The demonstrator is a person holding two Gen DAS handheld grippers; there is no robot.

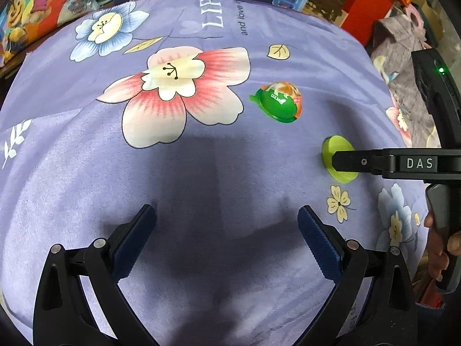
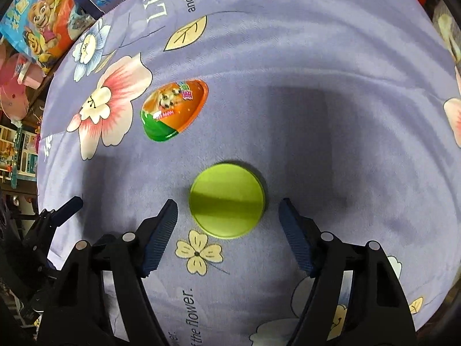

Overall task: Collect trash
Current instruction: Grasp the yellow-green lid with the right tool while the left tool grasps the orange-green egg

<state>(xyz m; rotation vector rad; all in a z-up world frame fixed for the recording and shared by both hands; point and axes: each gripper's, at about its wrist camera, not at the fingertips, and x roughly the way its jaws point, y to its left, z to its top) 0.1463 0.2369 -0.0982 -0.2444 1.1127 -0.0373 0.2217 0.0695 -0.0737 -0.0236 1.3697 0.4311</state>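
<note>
Lime-green lid (image 2: 227,200) lying flat between the spread fingers of the right gripper (image 2: 227,222), not yet pinched.

From the left: the left gripper (image 1: 227,225) hovers with its jaws wide apart and nothing between them, over a shaded patch of the plush lilac cloth (image 1: 86,187) printed with large pink and blue flowers. Further right lies a domed plastic cup (image 2: 173,111), tipped on its side, green at one end and orange at the other, with a cartoon puppy on its glossy label; its small writing is too blurred to read. It sits well apart from both grippers. Nearest the right gripper is the smooth round lid, just ahead of the ribbed blue pads (image 2: 294,236), which stand clear of its rim. The left wrist view shows "DAS" on the right gripper's black arm. The cloth reads "and love" and "the flower."
</note>
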